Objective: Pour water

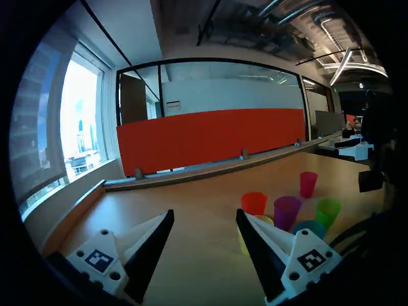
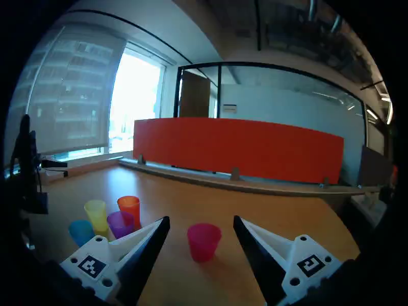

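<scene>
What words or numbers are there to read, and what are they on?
No text here can be read.
Sign on the glass wall: too small and blurred to read.
Square markers: black-and-white patterns, no letters.
Cups: no print visible.

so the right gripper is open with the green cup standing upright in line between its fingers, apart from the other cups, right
Not quite: it is the pink cup, not the green one. The right gripper view shows the open right gripper with the pink cup upright in line between its fingers, apart from the other cups.
</scene>
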Available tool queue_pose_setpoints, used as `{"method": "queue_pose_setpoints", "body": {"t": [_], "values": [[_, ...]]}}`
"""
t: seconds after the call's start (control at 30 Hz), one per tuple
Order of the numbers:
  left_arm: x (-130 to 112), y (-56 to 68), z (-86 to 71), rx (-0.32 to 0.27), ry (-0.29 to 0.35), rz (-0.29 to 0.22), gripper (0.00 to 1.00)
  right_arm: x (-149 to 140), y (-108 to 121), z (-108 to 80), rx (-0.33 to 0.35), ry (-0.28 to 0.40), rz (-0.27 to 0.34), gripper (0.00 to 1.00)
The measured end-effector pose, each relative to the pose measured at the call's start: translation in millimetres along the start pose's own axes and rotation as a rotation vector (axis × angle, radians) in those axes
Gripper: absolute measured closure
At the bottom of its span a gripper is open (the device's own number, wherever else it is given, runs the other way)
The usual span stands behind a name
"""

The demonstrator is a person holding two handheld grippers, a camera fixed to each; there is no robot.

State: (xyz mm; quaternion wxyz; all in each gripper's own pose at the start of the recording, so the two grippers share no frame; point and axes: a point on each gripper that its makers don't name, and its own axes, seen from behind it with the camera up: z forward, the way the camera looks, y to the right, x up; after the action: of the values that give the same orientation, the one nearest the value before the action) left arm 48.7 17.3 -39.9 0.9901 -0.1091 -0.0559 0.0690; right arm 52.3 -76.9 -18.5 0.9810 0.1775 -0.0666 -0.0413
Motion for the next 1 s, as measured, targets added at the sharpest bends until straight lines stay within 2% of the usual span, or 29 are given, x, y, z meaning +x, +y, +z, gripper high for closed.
{"method": "queue_pose_setpoints", "body": {"t": [0.27,0.5,0.8,1.0], "values": [[19.5,-4.8,5.6,0.034,0.068,-0.014,0.10,27.3,22.2,4.7,-0.109,0.100,0.028,0.04],[38.1,-14.8,9.3,0.077,0.137,-0.048,0.10,44.8,46.5,3.1,-0.216,0.178,0.063,0.04],[58.8,-24.3,11.1,0.121,0.209,-0.091,0.10,47.9,58.2,-3.1,-0.286,0.226,0.145,0.04],[67.8,-27.9,11.0,0.127,0.245,-0.138,0.10,43.0,59.3,-2.8,-0.289,0.225,0.169,0.04]]}}
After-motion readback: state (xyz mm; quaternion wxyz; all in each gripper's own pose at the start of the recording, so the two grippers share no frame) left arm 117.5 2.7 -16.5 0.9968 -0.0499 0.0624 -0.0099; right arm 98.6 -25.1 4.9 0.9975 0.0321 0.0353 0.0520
